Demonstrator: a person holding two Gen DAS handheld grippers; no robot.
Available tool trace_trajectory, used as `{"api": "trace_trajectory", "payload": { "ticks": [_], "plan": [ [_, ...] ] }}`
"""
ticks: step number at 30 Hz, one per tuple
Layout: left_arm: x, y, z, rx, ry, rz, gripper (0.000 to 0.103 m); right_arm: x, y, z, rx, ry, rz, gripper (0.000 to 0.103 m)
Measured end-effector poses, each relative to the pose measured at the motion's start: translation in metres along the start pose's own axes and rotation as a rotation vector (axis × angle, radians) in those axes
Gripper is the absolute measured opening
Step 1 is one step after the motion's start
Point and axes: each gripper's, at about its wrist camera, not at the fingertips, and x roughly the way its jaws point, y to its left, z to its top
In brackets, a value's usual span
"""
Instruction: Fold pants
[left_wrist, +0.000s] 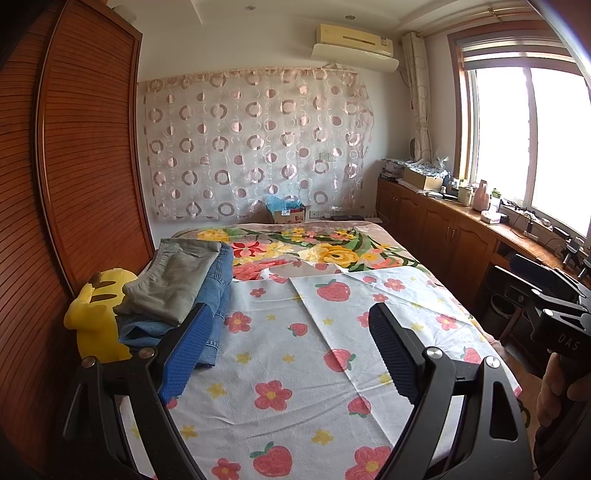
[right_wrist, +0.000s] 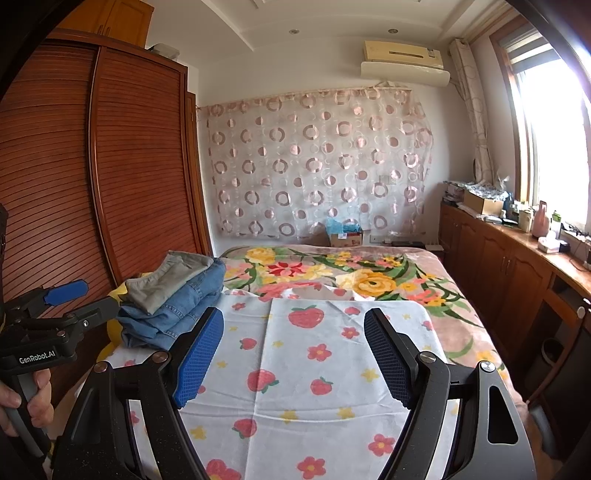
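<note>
A stack of folded pants lies at the bed's left edge: grey-green pants (left_wrist: 173, 280) on top of blue jeans (left_wrist: 216, 295). The stack also shows in the right wrist view, with the grey-green pair (right_wrist: 170, 280) over the jeans (right_wrist: 177, 314). My left gripper (left_wrist: 291, 350) is open and empty above the strawberry sheet (left_wrist: 295, 369), just right of the stack. My right gripper (right_wrist: 293, 354) is open and empty above the same sheet (right_wrist: 314, 387). The left gripper shows from the side in the right wrist view (right_wrist: 81, 295), near the stack.
A yellow plush toy (left_wrist: 96, 317) sits left of the stack against the wooden wardrobe (left_wrist: 74, 166). A floral blanket (left_wrist: 314, 251) covers the far half of the bed. Wooden cabinets (left_wrist: 443, 229) with clutter run along the right under the window. A cardboard box (left_wrist: 288, 214) stands behind the bed.
</note>
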Motion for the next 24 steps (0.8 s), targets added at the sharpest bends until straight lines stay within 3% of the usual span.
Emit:
{"api": "trace_trajectory", "payload": {
  "ticks": [24],
  "plan": [
    [0.0000, 0.0002, -0.0017, -0.001, -0.002, 0.000, 0.087, 0.0003, 0.0009, -0.0010, -0.002, -0.003, 0.000, 0.080]
  ]
}}
